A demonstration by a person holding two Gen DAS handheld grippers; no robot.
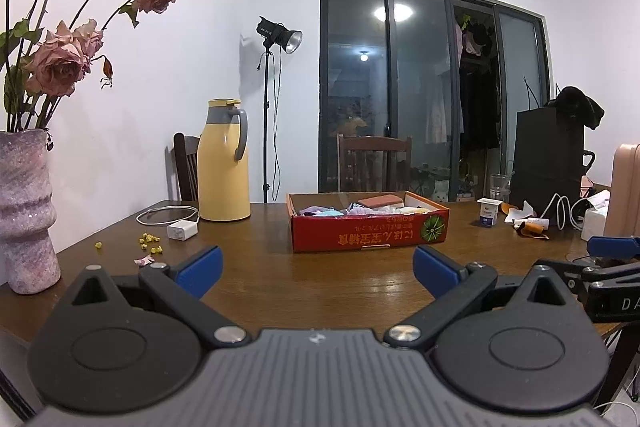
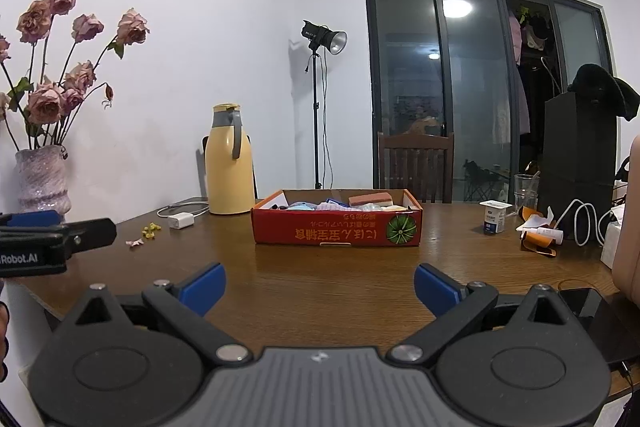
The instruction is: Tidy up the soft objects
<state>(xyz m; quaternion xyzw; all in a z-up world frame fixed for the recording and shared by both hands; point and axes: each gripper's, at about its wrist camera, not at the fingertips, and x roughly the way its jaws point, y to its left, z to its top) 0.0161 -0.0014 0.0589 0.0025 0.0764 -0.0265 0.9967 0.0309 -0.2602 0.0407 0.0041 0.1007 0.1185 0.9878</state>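
1. Left gripper [image 1: 316, 269]: black body, blue fingertips [image 1: 200, 267]; jaws spread wide, holding nothing; it hovers over the near edge of the wooden table [image 1: 320, 275], and its side shows at the left edge of the right wrist view
2. Right gripper [image 2: 320, 287]: same build, blue pads [image 2: 204, 285]; jaws spread wide, empty; over the near edge of the table, to the right of the left gripper
3. Red cardboard box [image 1: 368, 231]: open-topped tray with upside-down yellow lettering and a green fruit print on its near wall; stands mid-table, beyond both grippers and apart from them
4. Soft objects [image 1: 332, 211]: mixed pale blue, lilac and white pieces lying inside the red box; a reddish-brown sponge-like block [image 1: 380, 201] rests on top toward the far right; single items too small to tell
5. Yellow thermos jug [image 1: 224, 161]: upright, grey handle, far left of the box
6. White charger with cable [image 1: 182, 229]: on the table in front of the jug
7. Pink vase of dried roses [image 1: 26, 211]: near left corner; yellow bits [image 1: 150, 241] and a petal lie scattered beside it
8. Small white cup [image 1: 488, 211]: right of the box, with a drinking glass [image 1: 500, 187] behind it
9. Black bag [image 1: 548, 163]: upright, far right
10. Light on stand [image 1: 278, 35]: beyond the table, by the wall
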